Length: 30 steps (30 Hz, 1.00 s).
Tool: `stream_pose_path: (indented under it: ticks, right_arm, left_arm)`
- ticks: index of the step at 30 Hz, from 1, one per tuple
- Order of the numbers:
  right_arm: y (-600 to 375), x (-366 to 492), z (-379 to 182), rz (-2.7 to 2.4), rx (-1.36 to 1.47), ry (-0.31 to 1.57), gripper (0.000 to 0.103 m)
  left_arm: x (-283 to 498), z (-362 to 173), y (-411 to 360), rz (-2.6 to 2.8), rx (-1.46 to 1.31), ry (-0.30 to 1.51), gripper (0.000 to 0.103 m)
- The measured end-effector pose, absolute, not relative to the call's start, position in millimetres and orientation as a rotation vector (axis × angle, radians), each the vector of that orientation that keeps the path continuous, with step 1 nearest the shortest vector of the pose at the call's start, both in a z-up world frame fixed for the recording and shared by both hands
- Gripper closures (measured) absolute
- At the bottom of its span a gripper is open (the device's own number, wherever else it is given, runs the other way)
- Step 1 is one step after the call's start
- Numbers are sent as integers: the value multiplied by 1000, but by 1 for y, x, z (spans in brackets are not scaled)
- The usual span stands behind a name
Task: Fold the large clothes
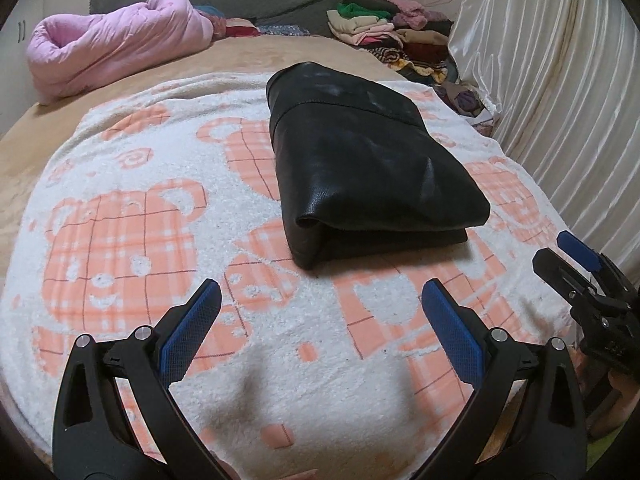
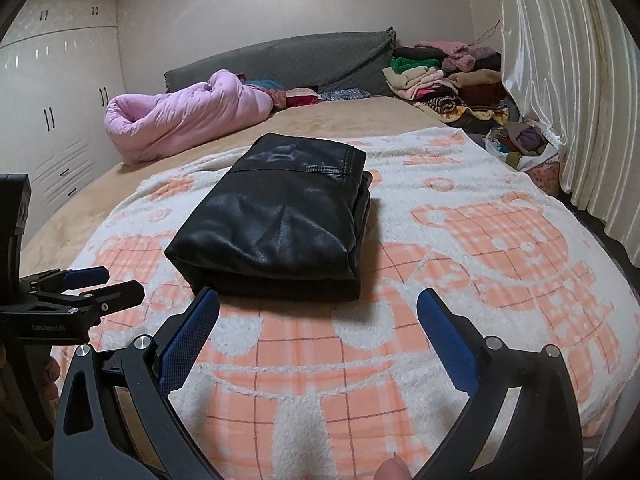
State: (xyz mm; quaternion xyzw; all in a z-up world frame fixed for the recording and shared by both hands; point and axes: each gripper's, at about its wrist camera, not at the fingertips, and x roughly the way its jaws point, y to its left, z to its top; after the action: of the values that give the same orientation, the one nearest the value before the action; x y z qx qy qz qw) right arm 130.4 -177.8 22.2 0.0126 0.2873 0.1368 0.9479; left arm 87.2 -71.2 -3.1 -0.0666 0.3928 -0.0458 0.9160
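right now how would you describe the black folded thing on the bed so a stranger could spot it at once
Start at the white blanket with orange bears over the near half of the bed. The folded black leather garment lies in its middle, ahead of both open tools. It is the only dark, shiny item there; the pink quilt and the clothes pile sit farther back.

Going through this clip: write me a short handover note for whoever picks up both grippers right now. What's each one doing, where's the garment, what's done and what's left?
Left gripper: jaws open, empty, hovering over the blanket short of the jacket.
Right gripper: jaws open, empty, also just short of it.
Black leather jacket: lies folded into a compact rectangle in the middle of the bear-print blanket on the bed; neither gripper touches it.
Done: the folding of this jacket looks finished.
Left: probably move it aside, perhaps to the pile of folded clothes at the head of the bed, then take the next garment. No unfolded garment is laid out.
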Motion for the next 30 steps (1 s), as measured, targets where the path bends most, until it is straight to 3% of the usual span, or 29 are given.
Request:
stream_pose_path:
  ticks: [30]
  right_arm:
    - [-170,128,15,294,16,609,4]
  left_arm:
    - [86,-1,-67,-67,-140,812,9]
